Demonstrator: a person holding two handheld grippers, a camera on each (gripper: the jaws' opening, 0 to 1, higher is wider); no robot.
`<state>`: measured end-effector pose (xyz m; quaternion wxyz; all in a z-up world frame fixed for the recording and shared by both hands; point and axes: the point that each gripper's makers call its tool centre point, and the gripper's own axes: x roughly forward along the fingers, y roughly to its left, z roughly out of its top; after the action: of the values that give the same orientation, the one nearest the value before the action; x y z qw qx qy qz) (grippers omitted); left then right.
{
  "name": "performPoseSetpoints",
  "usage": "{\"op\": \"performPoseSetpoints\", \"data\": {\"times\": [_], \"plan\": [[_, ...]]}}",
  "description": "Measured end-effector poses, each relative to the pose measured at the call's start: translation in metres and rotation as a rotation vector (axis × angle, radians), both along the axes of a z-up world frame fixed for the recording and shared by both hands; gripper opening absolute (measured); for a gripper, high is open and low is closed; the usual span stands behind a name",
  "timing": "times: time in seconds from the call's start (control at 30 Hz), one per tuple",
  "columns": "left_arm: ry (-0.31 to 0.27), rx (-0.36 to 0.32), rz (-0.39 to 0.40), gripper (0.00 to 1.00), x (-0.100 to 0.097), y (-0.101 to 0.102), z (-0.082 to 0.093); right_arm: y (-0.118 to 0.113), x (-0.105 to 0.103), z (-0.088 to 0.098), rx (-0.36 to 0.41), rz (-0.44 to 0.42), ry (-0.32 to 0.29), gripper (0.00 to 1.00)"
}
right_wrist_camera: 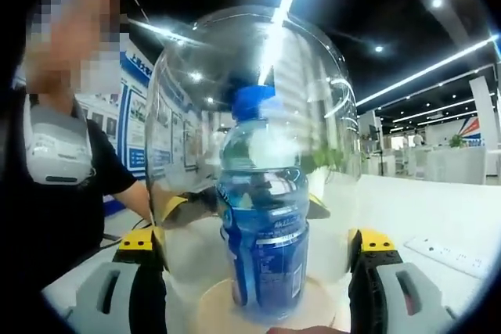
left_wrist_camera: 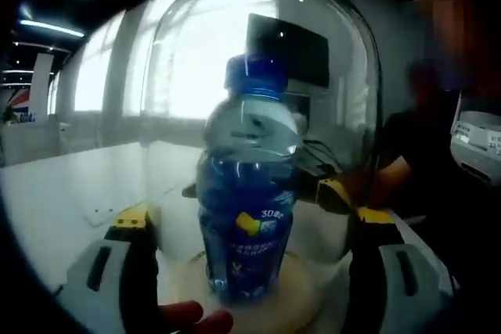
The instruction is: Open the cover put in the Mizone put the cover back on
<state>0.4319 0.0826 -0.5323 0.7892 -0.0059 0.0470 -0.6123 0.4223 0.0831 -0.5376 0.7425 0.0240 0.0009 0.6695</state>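
Observation:
A blue Mizone bottle (left_wrist_camera: 249, 224) (right_wrist_camera: 264, 232) with a blue cap stands upright on a round pale base (left_wrist_camera: 309, 291) (right_wrist_camera: 210, 309). A clear dome cover (left_wrist_camera: 344, 76) (right_wrist_camera: 180, 99) stands over it. My left gripper (left_wrist_camera: 252, 220) has its jaws pressed on the dome's lower sides. From the opposite side my right gripper (right_wrist_camera: 252, 240) clamps the dome the same way. Through the glass, each view shows the other gripper's yellow fingertips (left_wrist_camera: 333, 193) (right_wrist_camera: 174, 209).
The base rests on a white table (left_wrist_camera: 70, 185) (right_wrist_camera: 438, 217). A person in a dark shirt (left_wrist_camera: 427, 170) (right_wrist_camera: 70, 185) stands close beside it. A white power strip (right_wrist_camera: 458, 256) lies on the table. A dark monitor (left_wrist_camera: 290, 48) stands behind.

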Motion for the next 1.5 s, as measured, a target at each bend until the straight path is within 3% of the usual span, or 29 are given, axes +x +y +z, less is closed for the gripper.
{"op": "performPoseSetpoints", "data": {"times": [1.0, 1.5], "plan": [[-0.028, -0.035, 0.034, 0.85, -0.0009, 0.0007, 0.0001, -0.0052, -0.0013, -0.0008, 0.012, -0.017, 0.002, 0.90], [-0.056, 0.001, 0.125, 0.83, -0.0045, 0.0083, 0.0001, -0.0091, -0.0035, -0.0040, -0.026, -0.022, -0.010, 0.87]]}}
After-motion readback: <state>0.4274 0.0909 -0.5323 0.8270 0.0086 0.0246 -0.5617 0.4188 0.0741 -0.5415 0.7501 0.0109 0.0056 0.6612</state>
